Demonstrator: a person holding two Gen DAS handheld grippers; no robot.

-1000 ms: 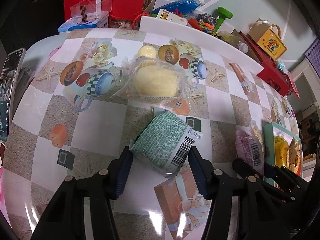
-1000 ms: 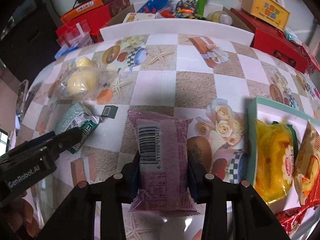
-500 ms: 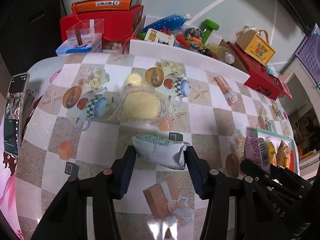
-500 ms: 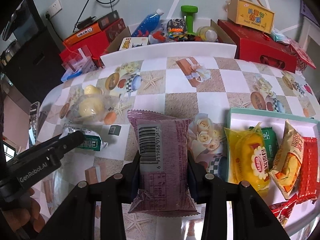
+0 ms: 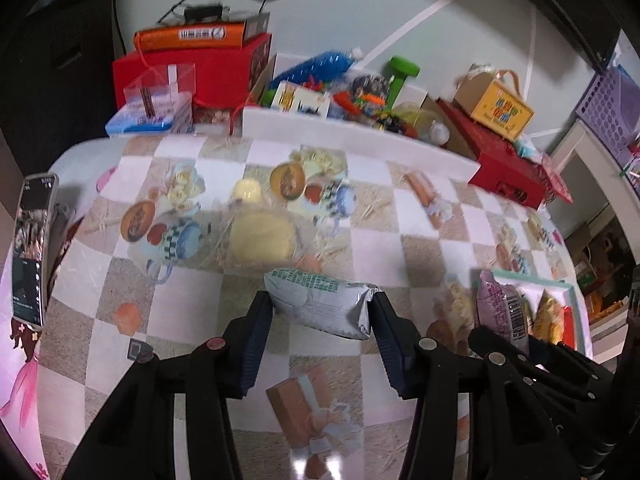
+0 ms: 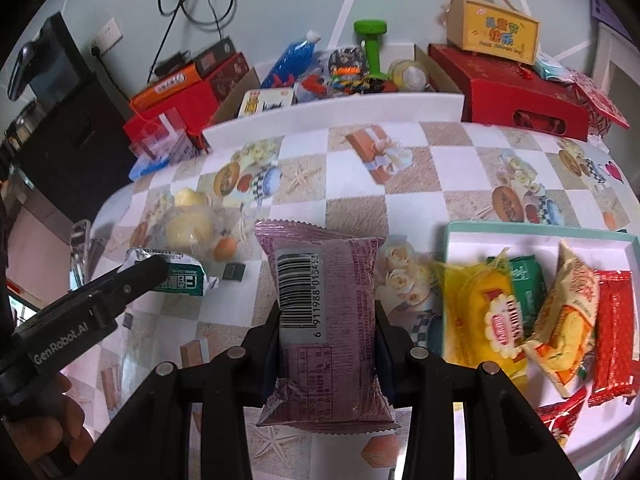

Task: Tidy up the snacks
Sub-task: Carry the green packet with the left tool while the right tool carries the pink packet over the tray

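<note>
Tray point(image 6: 536, 229), teal rim, white floor, at 3 o'clock in the right view: holds a yellow pack point(image 6: 486, 308), green pack point(image 6: 526, 280), pale yellow pack point(image 6: 568, 312), red pack point(image 6: 614, 328), more red wrappers at its near corner.

Right gripper point(image 6: 326, 330) clenched on purple pack point(image 6: 324, 320), barcode side up, held above the table just left of the tray. Left gripper point(image 5: 320, 316) clenched on a grey-green pack point(image 5: 318, 306), held crosswise between the fingers above the table. In the right view it shows at 9 o'clock.

Clear bag of yellow cakes point(image 5: 258, 232) lies on the table at 12 o'clock from the left gripper.

Table point(image 6: 404, 204): checked cloth printed with cups, roses, starfish, gift boxes. Phone point(image 5: 32, 248) at the 9 o'clock edge. Behind, at 12 o'clock, white box of oddments point(image 6: 340, 106), green dumbbell point(image 6: 372, 46), red boxes point(image 6: 520, 96).

Readable: barcode "6 911988 013453"; "GenRobot.AI" on the left gripper's body.
</note>
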